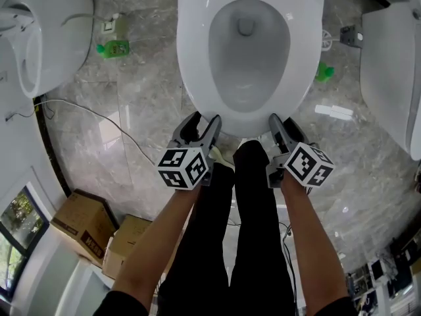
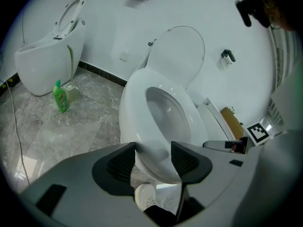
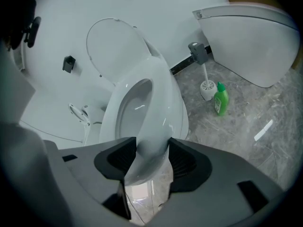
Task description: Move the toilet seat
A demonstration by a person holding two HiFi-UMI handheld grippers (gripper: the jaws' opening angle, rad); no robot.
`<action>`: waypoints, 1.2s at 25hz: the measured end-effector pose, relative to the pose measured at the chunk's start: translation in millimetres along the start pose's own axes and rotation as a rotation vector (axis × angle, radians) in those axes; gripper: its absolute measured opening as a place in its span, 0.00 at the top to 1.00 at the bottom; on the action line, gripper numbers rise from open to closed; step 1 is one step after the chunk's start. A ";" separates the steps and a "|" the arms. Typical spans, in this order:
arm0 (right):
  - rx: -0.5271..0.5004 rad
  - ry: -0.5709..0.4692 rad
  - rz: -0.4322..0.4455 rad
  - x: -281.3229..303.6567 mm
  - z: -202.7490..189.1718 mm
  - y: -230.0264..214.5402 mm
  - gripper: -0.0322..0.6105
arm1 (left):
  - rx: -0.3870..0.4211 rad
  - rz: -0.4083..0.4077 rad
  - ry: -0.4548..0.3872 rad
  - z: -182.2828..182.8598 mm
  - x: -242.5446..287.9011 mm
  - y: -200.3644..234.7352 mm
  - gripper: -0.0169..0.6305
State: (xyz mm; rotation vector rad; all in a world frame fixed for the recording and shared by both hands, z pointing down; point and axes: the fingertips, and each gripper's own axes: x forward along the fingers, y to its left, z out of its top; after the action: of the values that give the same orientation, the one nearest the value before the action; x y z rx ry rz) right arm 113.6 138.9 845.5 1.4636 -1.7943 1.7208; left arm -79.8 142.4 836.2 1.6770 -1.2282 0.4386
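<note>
Seat (image 1: 194, 51): lies down flat on the bowl, upper centre of the head view. The lid (image 2: 177, 51) stands upright against the wall behind it, so nothing lies over the seat.

Left gripper (image 1: 202, 118) (image 2: 153, 148): set at the seat's front rim, just left of centre. In its own view the white rim fills the gap between the two dark pads and meets both. Judged clamped on the seat. Whether the bowl's lip is also caught, I cannot tell.

Right gripper (image 1: 281, 120) (image 3: 152, 143): set at the same rim, just right of centre. Its jaws stand wide, the rim runs between the pads and touches each. Judged likewise clamped on the seat.

Reason for placement: the front edge lies farthest from the hinge, so least effort should be needed to swing the seat up. One grip on each side of centre should keep the lift even and without twist. The person stands facing the bowl, legs between the two arms, squarely behind both grips.

Stage: both holds taken, seat not yet raised.

Nearby: green bottle (image 1: 113, 47) on the floor, upper left, well apart from the work.
</note>
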 end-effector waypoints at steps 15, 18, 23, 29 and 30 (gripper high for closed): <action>0.059 -0.040 0.002 -30.4 8.4 17.9 0.66 | 0.139 -0.010 0.038 13.0 -25.7 -18.6 0.59; 0.069 -0.041 0.011 -33.6 10.5 20.5 0.66 | 0.108 -0.027 0.033 16.8 -29.6 -22.8 0.58; 0.097 -0.058 0.041 -39.5 12.8 25.5 0.66 | 0.069 -0.029 0.035 22.1 -36.2 -27.8 0.57; 0.127 -0.113 0.094 -48.6 24.8 29.4 0.67 | 0.071 -0.035 0.010 30.7 -41.8 -36.1 0.57; 0.132 -0.118 0.100 -49.2 24.1 29.3 0.67 | 0.066 -0.037 0.013 30.7 -42.9 -37.5 0.57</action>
State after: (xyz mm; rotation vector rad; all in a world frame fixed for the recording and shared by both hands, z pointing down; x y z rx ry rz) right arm 124.1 135.3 784.4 1.5838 -1.8743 1.8692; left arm -72.7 139.1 771.9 1.7475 -1.1830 0.4716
